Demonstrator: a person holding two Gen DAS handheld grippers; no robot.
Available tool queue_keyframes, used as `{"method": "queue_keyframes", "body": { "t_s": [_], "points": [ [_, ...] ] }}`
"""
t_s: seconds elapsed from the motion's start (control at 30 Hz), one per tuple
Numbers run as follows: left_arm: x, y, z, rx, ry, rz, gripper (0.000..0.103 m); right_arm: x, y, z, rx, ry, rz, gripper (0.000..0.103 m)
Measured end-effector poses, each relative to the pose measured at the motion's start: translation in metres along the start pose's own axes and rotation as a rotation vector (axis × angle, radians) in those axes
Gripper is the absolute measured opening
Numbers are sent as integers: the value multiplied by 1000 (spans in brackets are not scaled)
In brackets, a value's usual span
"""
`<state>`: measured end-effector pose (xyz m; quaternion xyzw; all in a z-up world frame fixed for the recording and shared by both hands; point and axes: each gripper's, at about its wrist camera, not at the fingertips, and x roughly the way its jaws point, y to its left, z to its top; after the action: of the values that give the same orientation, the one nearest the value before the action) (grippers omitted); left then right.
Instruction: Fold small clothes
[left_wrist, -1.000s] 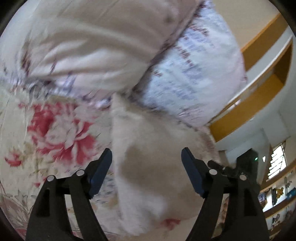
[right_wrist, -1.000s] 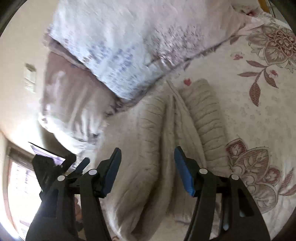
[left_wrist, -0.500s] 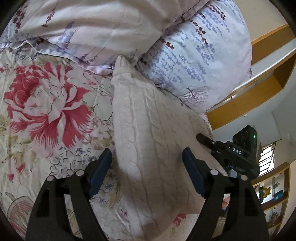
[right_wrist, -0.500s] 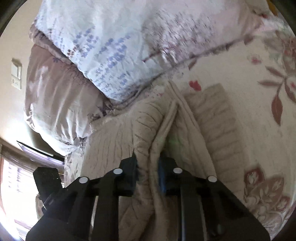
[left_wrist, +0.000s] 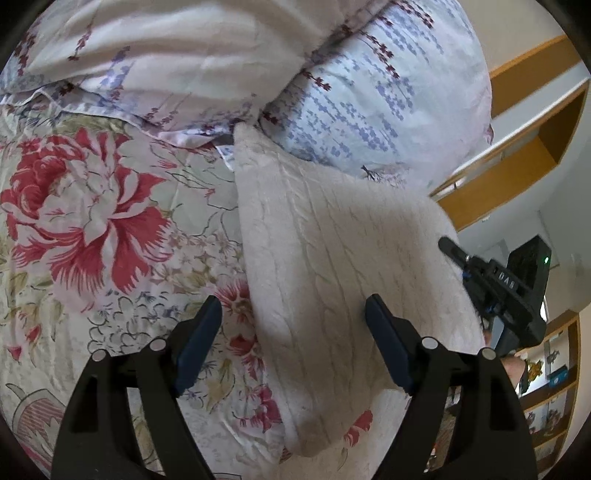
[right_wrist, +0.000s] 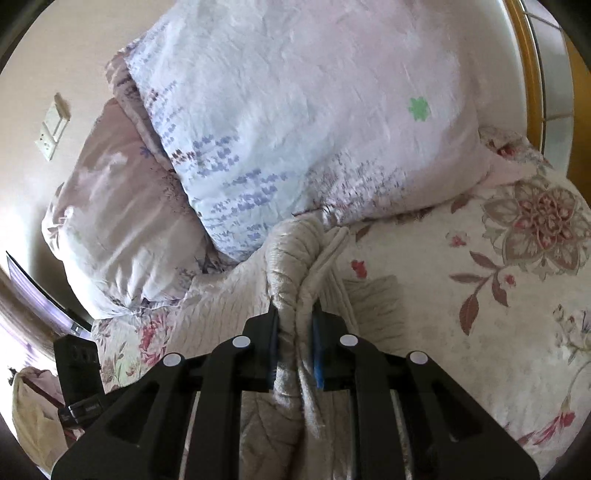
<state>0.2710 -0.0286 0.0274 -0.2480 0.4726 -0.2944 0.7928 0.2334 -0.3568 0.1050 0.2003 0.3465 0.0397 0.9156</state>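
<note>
A cream cable-knit sweater (left_wrist: 332, 266) lies on a bed covered by a floral quilt (left_wrist: 92, 221), its far end reaching up against two pillows (left_wrist: 369, 92) with a lavender sprig print.

In the left wrist view the left tongs (left_wrist: 293, 332) stand wide open, holding nothing. Their left pad hangs over the quilt just beside the sweater's near edge, their right pad over the knit itself; whether either touches the cloth cannot be told. The right tongs (left_wrist: 491, 284) show at the right edge of this view, at the sweater's far side, with wooden shelves (left_wrist: 517, 140) behind them.

In the right wrist view the right tongs (right_wrist: 295, 332) are closed on a bunched ridge of the sweater (right_wrist: 291, 266). The blue pads press the gathered knit from both sides, and the fabric rises to them in a raised fold that runs on toward the pillow (right_wrist: 314, 129). The rest of the garment spreads flat to the left of the fold, and a ribbed part lies to its right on the quilt (right_wrist: 480, 332). A wall switch (right_wrist: 51, 125) shows at the far left, and the dark body of the left tongs (right_wrist: 79, 373) sits low on that side
</note>
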Motion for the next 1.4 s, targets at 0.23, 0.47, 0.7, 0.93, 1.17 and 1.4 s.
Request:
{"method": "queue_keyframes", "body": {
  "t_s": [0.23, 0.47, 0.7, 0.93, 1.17, 1.4],
  "points": [
    [6, -7, -5, 50, 26, -18, 80, 17, -17, 1, -26, 7, -138, 15],
    [13, -8, -9, 63, 55, -23, 80, 38, -63, -11, 135, 92, -180, 41],
    [13, -7, -9, 37, 63, -42, 79, -27, -67, -24, 200, 14, -70, 61],
    [2, -17, -19, 43, 48, -8, 79, -44, -68, -58, 227, 74, 23, 60],
    [6, -14, -35, -6, 99, -5, 75, -43, -57, -73, 217, 107, 86, 59],
    [19, -16, -47, -33, 155, -39, 45, -30, -44, -84, 146, 148, 53, 17]
  ]
}}
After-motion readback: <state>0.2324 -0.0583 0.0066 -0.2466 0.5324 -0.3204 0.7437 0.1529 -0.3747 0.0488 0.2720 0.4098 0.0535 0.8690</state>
